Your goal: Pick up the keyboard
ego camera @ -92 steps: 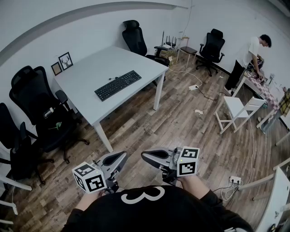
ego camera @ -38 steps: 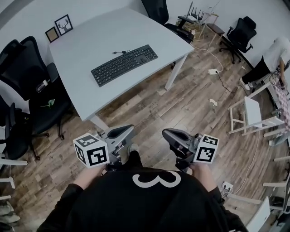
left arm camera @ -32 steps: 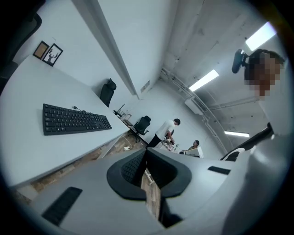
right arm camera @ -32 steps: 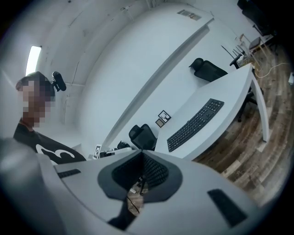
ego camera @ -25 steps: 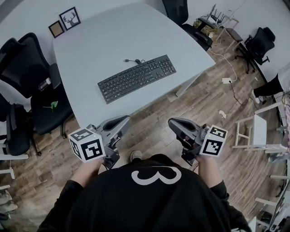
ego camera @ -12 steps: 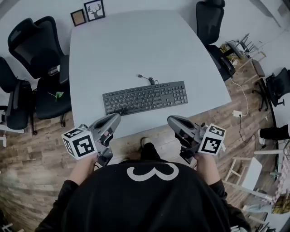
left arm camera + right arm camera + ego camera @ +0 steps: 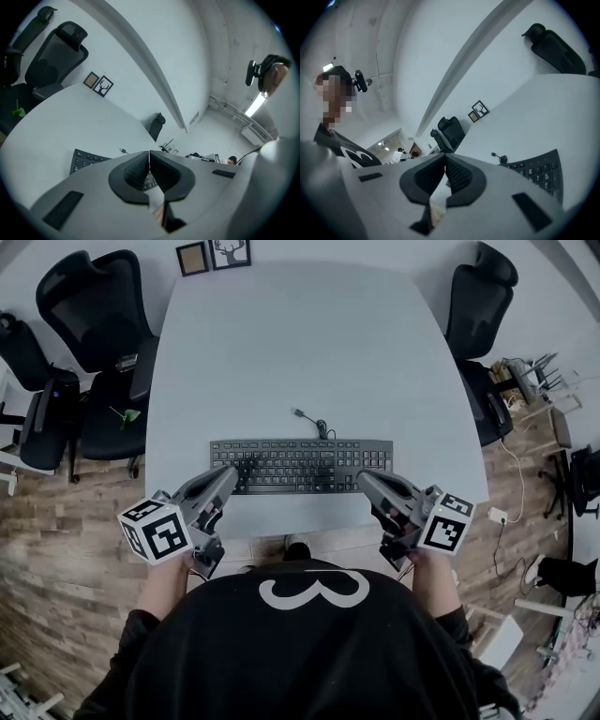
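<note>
1. The left gripper has its jaws pressed fully together with nothing between the pads. In the head view its tip lies over the 9 o'clock end of the keyboard.
2. The right gripper is likewise closed on nothing, with its tip at the keyboard's 4 o'clock corner.
3. Whether either tip touches the keys cannot be told.
4. The keyboard lies flat near the 6 o'clock edge of the worktop, and its cable leaves at 12 o'clock.

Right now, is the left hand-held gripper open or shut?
Shut. The left hand-held gripper has its jaws pressed together, with nothing between them.
</note>
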A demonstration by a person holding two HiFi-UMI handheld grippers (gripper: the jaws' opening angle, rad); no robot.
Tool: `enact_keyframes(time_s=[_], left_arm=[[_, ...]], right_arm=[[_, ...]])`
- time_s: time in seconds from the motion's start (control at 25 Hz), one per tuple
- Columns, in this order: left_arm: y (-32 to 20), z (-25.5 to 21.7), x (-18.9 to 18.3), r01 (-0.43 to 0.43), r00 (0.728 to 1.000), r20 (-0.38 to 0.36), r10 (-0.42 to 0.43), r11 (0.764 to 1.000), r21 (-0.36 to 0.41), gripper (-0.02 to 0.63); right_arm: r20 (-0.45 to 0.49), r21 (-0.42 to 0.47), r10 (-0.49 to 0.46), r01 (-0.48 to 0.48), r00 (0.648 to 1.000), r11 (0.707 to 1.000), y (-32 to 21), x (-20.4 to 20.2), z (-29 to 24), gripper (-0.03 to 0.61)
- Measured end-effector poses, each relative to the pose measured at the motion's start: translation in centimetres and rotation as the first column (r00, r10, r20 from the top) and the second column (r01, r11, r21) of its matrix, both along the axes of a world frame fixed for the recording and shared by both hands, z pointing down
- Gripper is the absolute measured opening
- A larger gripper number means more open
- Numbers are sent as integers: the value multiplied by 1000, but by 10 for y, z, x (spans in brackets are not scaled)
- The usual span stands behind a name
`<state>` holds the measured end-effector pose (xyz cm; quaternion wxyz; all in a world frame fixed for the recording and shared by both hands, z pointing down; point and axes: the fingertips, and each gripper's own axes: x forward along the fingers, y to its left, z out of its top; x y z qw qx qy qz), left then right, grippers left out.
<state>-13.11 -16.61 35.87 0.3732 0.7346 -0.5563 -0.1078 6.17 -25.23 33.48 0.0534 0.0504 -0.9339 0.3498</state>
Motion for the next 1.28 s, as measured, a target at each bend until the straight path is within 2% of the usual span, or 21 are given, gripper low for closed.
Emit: enact_keyframes(time_s=[0.08, 0.24, 0.4, 0.44, 0.56, 0.76, 0.92, 0.96, 1.12, 1.28], left_arm=[[-4, 7, -4, 31, 999, 10, -31, 999, -20, 15], [-8, 11, -8, 33, 999, 25, -32, 999, -22, 15], [-4, 23, -18, 56, 995, 81, -52, 997, -45, 23], [-3, 26, -19, 57, 995, 80, -53, 997, -54, 38], [3, 31, -23, 56, 996, 67, -51, 996, -72, 145], [2, 41, -40, 101, 989, 120, -89, 990, -97, 196], [-8, 49, -48, 100, 981, 182, -74, 986, -137, 233], [-10, 52, -51, 102, 979, 192, -73, 984, -146, 241], [-17, 63, -62, 121, 977, 195, -87, 978, -172, 253], [-23, 80, -68, 135, 978, 188, -96, 969, -208, 267]], right_arm=[[-2, -20, -5, 5, 1000, 1000, -12, 5, 7, 11], [40, -88, -22, 26, 999, 996, -26, 12, 10, 12], [19, -83, -34, 35, 999, 996, -31, 16, 22, 12], [14, -81, -36, 37, 999, 996, -33, 18, 25, 12], [-9, -65, -42, 41, 999, 997, -35, 21, 32, 14], [-34, -64, -29, 27, 999, 998, -48, 29, 42, 18], [-66, -63, 9, -13, 998, 998, -74, 39, 49, 21], [-76, -63, 17, -22, 997, 998, -79, 42, 51, 31], [-153, -55, 72, -82, 986, 995, -97, 53, 71, 148], [-207, -58, 118, -132, 971, 990, -111, 62, 89, 213]])
